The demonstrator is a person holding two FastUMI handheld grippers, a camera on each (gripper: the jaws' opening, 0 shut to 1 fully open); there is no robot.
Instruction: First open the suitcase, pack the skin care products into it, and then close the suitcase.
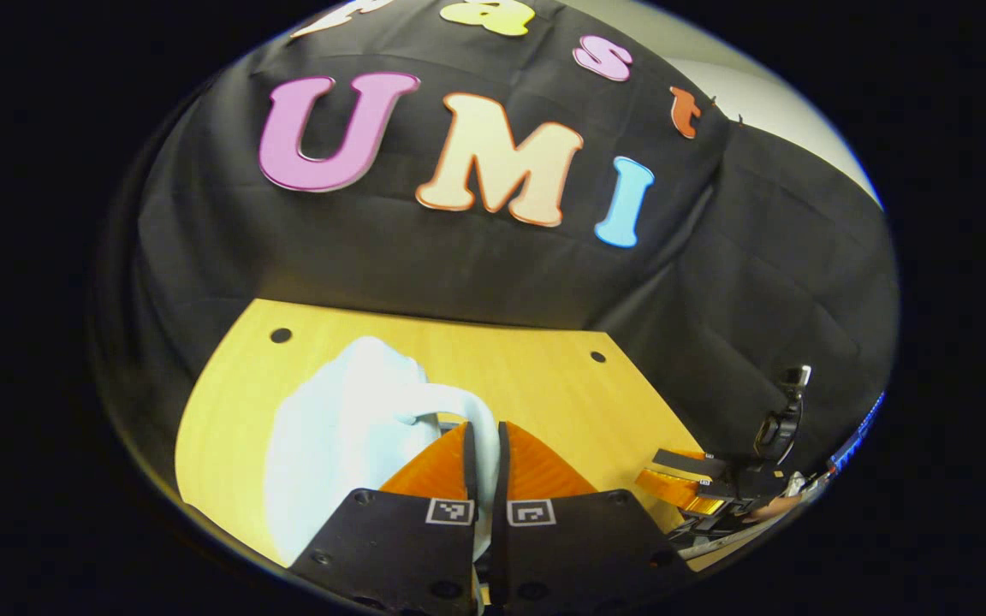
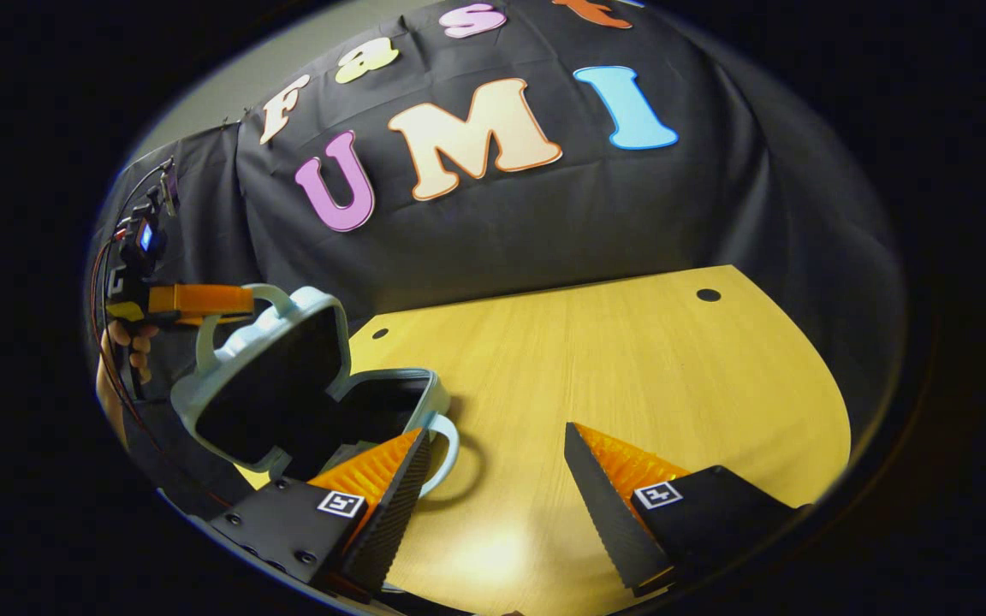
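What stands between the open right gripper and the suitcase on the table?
Nothing visible: the right gripper hangs open over bare table, the suitcase just beside one finger. The left gripper holds the lid's handle.

The left gripper (image 1: 483, 445) is being shown at six o'clock, its two fingers (image 1: 433, 470) drawn nearly together and clamped on the pale handle (image 1: 467, 406) of the suitcase lid (image 1: 347, 428). The lid is being seen at about seven o'clock, rising over the wooden table (image 1: 536, 376). At four o'clock, by the table's edge, the right gripper (image 1: 681, 479) is being seen, well apart from the lid.
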